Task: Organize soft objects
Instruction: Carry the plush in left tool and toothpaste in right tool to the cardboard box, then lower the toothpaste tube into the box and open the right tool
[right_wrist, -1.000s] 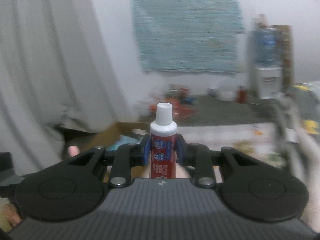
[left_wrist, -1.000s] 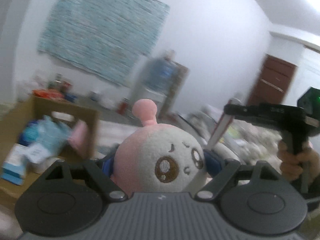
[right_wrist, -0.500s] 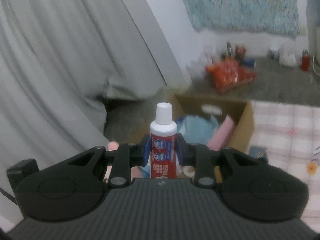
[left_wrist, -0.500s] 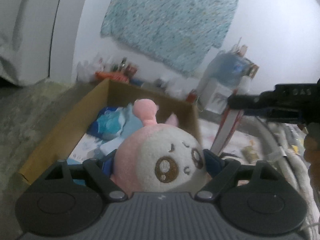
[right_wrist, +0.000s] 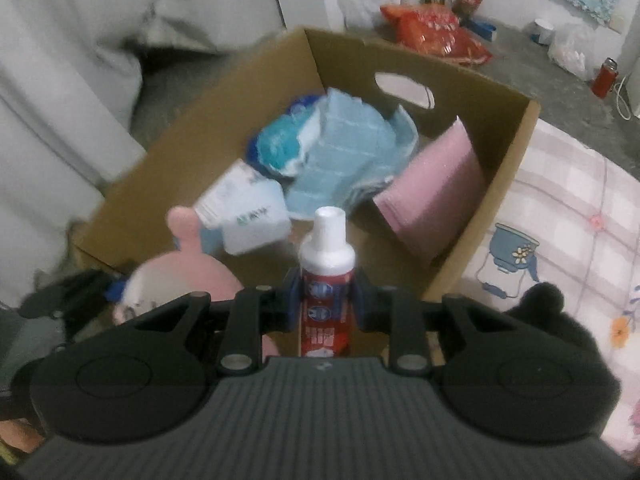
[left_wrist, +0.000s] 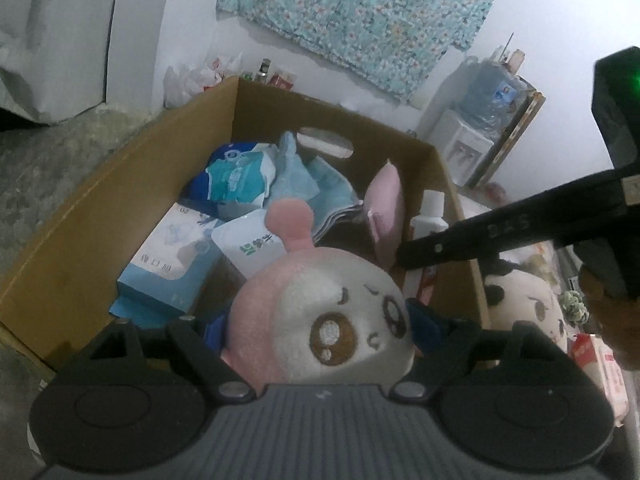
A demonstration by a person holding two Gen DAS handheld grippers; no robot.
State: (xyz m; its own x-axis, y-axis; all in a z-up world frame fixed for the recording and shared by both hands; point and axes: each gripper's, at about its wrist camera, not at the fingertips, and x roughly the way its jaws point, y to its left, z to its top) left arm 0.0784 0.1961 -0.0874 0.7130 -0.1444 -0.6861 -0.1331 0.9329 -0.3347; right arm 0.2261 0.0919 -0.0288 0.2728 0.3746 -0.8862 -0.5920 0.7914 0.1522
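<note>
My left gripper (left_wrist: 320,324) is shut on a pink and white plush toy (left_wrist: 320,312) and holds it over the near edge of an open cardboard box (left_wrist: 120,184). My right gripper (right_wrist: 326,304) is shut on a red tube with a white cap (right_wrist: 326,260) and holds it over the same box (right_wrist: 516,156), near its right wall. The plush toy also shows at the lower left of the right wrist view (right_wrist: 176,276). The box holds blue packets (right_wrist: 332,148), a white pouch (right_wrist: 248,216) and a pink pad (right_wrist: 432,192).
A second plush toy with black ears (left_wrist: 524,304) lies right of the box on a checked bed sheet (right_wrist: 560,208). A water dispenser (left_wrist: 480,120) stands by the far wall. An orange bag (right_wrist: 432,28) and a red flask (right_wrist: 604,76) lie on the floor behind the box.
Both grippers have swung down and left from facing the far wall until the box lies below them. Each keeps its hold on its object.
</note>
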